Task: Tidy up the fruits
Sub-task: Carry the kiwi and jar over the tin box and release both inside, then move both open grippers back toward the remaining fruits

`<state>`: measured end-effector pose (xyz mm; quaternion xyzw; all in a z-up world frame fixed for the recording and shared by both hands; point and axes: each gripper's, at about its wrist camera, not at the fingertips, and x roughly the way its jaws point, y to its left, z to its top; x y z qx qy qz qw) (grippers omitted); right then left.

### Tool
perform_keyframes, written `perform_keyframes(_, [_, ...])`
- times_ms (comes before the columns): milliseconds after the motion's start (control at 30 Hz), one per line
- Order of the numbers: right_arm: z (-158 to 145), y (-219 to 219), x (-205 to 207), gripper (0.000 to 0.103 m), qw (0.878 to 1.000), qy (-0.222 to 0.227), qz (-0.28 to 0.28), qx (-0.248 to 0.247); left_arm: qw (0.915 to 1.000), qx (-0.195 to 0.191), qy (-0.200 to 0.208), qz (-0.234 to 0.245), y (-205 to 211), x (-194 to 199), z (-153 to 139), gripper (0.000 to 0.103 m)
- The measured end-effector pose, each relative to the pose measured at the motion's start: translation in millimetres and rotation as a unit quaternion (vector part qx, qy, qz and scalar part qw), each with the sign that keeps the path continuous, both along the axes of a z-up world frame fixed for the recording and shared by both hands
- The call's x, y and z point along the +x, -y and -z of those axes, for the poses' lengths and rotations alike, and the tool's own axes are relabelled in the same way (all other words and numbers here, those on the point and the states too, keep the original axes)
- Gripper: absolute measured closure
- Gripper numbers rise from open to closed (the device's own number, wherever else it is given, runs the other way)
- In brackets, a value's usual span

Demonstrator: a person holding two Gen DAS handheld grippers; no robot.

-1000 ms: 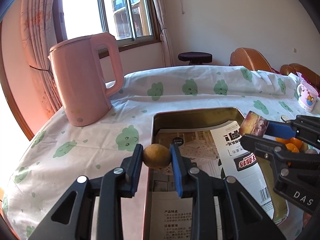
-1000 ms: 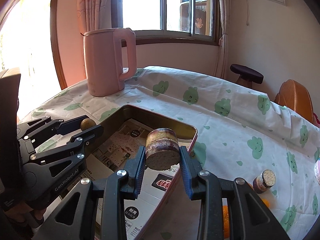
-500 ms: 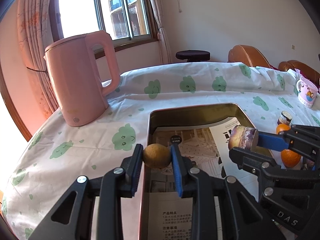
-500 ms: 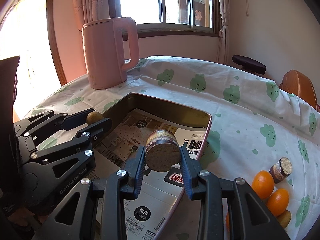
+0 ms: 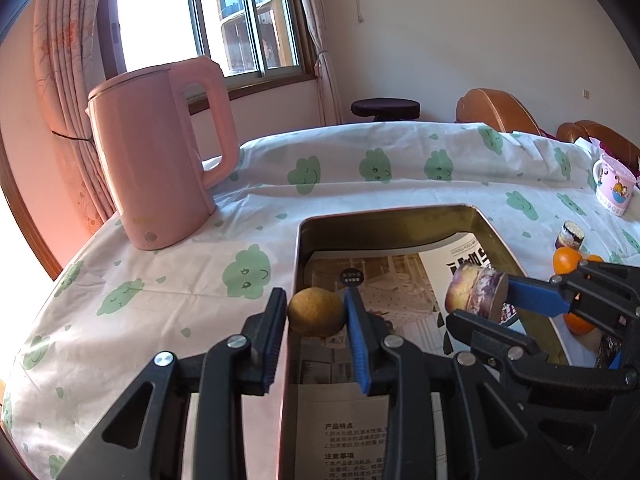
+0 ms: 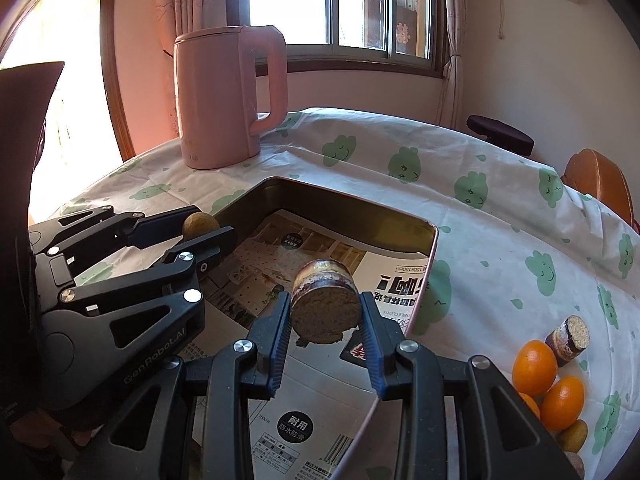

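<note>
Pink kettle point(image 5: 160, 152) glowing by the window, and the worktop point(image 5: 360, 184) wears a white cloth dotted with green smiling clouds. Dull gold tin tray point(image 6: 340, 204), lined with black-and-white printed paper point(image 6: 320, 400). Left gripper point(image 5: 316, 312), black with blue pads, around a tan-brown round fruit point(image 5: 316, 311). Right gripper point(image 6: 325, 312) has a purplish-brown sugarcane piece point(image 6: 324, 300), pale beige cut face. Bright oranges point(image 6: 534, 368) alongside.

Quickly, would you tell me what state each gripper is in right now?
Left gripper: closed on the small round brown fruit.
Right gripper: closed on the short sugarcane piece.
</note>
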<state>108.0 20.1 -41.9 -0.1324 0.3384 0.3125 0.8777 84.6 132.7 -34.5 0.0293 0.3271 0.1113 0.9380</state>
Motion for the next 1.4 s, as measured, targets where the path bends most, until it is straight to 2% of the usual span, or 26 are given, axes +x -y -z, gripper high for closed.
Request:
perform_keyframes(133, [0.0,-0.3,-0.7,0.067,1.000,-0.002,0.000,0.004,1.0000,0.003,0.001,0.001,0.2,0.3,0.3,0.069])
perform_keyframes(233, [-0.2,0.2,-0.7,0.067,1.000,-0.003,0.001,0.006,1.0000,0.007,0.004,-0.003,1.1,-0.8,0.0,0.063])
perform_keyframes(400, [-1.0,1.9,0.0,0.067,1.000,-0.004,0.003,0.011,0.9998,0.000,0.013,-0.014,-3.2,-3.8,-2.2,0.049])
perform_keyframes(533, [-2.3,4.1,-0.9,0.065,1.000,0.001,0.007,0.014,0.9995,0.001,0.025,-0.021,-4.1,-7.5,-4.5,0.042])
perform_keyframes(600, [-3.4,5.6,-1.2,0.064,1.000,0.002,0.010,0.016,0.9991,0.003,0.030,-0.029,-5.3,-9.6,-5.4,0.034])
perform_keyframes(700, [-5.6,9.3,-2.4,0.060,1.000,0.004,0.015,0.020,0.9986,-0.002,0.043,-0.031,-7.2,-13.9,-7.8,0.026])
perform_keyframes(833, [-9.8,13.3,-6.7,0.057,1.000,0.014,0.019,0.018,0.9979,0.003,0.057,-0.031,-5.6,-18.5,-10.2,0.021])
perform_keyframes(900, [-11.5,14.9,-9.1,0.056,1.000,0.018,0.019,0.016,0.9976,0.003,0.060,-0.035,-6.5,-19.8,-10.8,0.012])
perform_keyframes(967, [-12.7,16.7,-10.9,0.056,0.999,0.021,0.020,0.016,0.9972,0.004,0.063,-0.040,-6.9,-21.2,-11.6,0.008])
perform_keyframes(1100, [-16.6,23.9,-17.1,0.041,0.999,0.025,0.023,0.022,0.9970,0.009,0.066,-0.040,-3.5,-23.5,-12.2,0.004])
perform_keyframes(1167, [-19.7,27.5,-22.1,0.037,0.999,0.032,0.024,0.022,0.9970,0.012,0.067,-0.037,-0.3,-25.5,-12.7,0.004])
perform_keyframes(1400, [-29.7,45.5,-36.7,0.034,0.998,0.048,0.032,0.020,0.9962,0.002,0.084,-0.025,16.1,-41.0,-20.4,0.004])
